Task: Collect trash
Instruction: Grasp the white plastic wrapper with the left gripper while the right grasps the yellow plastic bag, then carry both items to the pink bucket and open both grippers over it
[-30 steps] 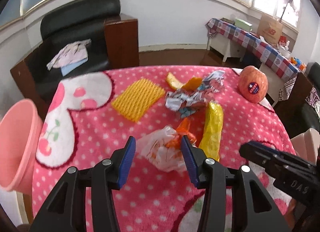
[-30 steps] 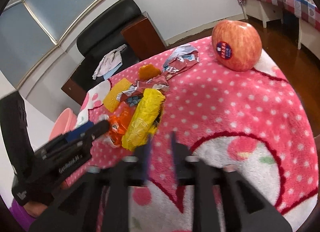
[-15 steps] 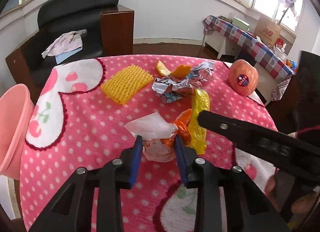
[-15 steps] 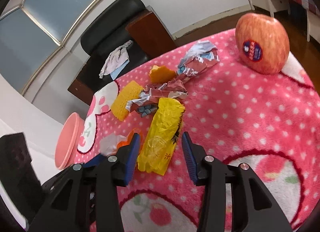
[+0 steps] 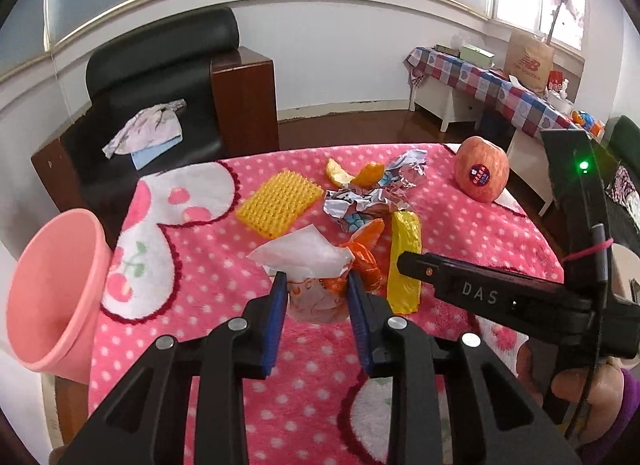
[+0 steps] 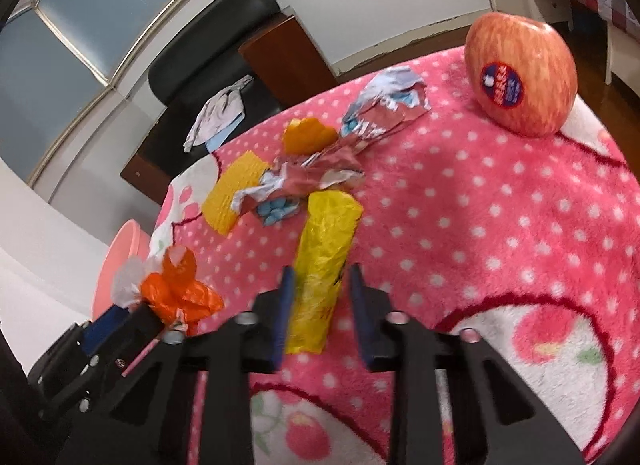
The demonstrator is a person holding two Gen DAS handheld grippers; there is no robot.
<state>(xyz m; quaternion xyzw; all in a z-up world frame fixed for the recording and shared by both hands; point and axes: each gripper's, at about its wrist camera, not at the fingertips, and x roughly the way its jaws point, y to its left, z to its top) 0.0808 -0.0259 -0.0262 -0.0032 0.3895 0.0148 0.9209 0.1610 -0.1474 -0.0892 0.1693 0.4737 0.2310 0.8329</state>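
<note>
Hanging off the left edge of the bench [image 5: 208, 249], a pink bin [image 5: 52, 289] tilts its open mouth toward the pink polka-dot cover. Just right of it in the left wrist view, the left tongs [image 5: 316, 297] clamp a crumpled white and orange wrapper [image 5: 316, 265], blue pads pressed against both of its sides, and the wad appears raised off the cover. Behind it lie a yellow foam net [image 5: 280, 203], orange peel [image 5: 372, 175] and crumpled foil wrappers [image 5: 372, 197], close together. Next to the held wad lies a yellow plastic bag [image 6: 324, 261], lengthwise toward the camera; the right tongs [image 6: 320, 297] straddle its near end and their jaws are closing, one pad at the bag's side, the other with a small gap. Farthest right, an apple [image 6: 524, 77] with a sticker sits well apart from the litter.
</note>
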